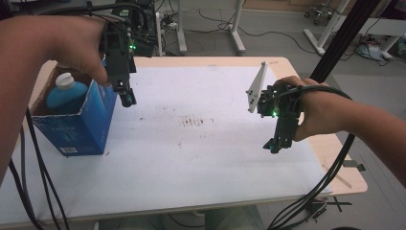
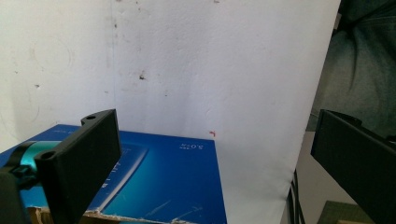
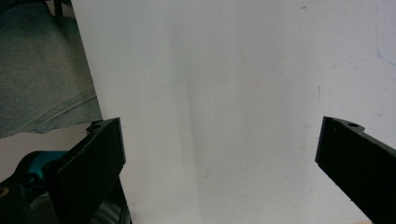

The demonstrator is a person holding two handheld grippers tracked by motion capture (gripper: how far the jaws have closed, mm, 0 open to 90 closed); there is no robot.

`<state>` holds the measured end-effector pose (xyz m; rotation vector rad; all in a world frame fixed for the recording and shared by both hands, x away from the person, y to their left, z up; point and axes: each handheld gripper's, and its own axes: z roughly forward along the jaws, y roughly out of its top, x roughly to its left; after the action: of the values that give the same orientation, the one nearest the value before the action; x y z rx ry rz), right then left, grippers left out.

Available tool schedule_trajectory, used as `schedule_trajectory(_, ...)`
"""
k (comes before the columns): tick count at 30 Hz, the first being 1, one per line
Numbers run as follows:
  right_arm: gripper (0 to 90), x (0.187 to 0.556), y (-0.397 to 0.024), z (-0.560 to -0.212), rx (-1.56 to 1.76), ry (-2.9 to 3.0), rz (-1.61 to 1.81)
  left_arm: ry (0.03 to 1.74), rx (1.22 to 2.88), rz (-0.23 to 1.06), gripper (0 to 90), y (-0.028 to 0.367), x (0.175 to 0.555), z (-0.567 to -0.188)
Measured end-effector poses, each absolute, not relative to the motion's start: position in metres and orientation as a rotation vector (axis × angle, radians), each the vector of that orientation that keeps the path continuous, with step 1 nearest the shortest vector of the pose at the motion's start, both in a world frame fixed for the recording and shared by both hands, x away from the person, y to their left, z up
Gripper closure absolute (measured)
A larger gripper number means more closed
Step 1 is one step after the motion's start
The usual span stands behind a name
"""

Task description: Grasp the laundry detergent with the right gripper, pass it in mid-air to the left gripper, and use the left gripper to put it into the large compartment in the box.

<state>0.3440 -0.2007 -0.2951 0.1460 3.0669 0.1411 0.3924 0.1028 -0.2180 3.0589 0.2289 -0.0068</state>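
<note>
The left hand-held gripper (image 1: pixel 125 93) hangs just above the right wall of the blue carton (image 1: pixel 81 122), jaws spread wide and empty, as its own view shows with the carton's blue side panel (image 2: pixel 159 182) below them. The carton sits open-topped near the left edge of the surface (image 1: pixel 201 158), toward the far left corner, and inside stands a blue bottle (image 1: pixel 64 96) with a white cap (image 1: pixel 65 81) poking up.

Judging from this, the step is reaching in for that bottle. To do it well, the gripper should shift left over the opening, clear the torn cardboard rim, then drop straight down so the jaws straddle the neck just under the cap before closing. Coming in slanted risks nudging the carton wall and tipping the whole box.

The right hand-held gripper (image 1: pixel 274 143) waits near the right edge, well apart, jaws also wide with nothing between them. It could steady the carton if it slides.
</note>
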Motion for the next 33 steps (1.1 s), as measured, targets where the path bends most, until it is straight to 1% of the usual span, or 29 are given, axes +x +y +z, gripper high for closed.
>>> schedule_trajectory(8,0.6,0.3456,-0.2013,-0.2867,0.146,3.054,0.177,0.213,3.053,0.016,1.6,0.0998,0.3934,-0.2151)
schedule_trajectory(16,0.7,0.344,-0.1987,-0.2874,0.148,3.054,0.168,0.204,3.061,0.018,1.6,0.0995,0.3923,-0.2158)
schedule_trajectory(25,0.7,0.3437,-0.1985,-0.2864,0.159,3.055,0.166,0.216,3.062,-0.003,1.6,0.0978,0.3933,-0.2176)
schedule_trajectory(33,0.7,0.3463,-0.2006,-0.2857,0.165,3.059,0.177,0.194,3.066,-0.01,1.7,0.0936,0.3929,-0.2178)
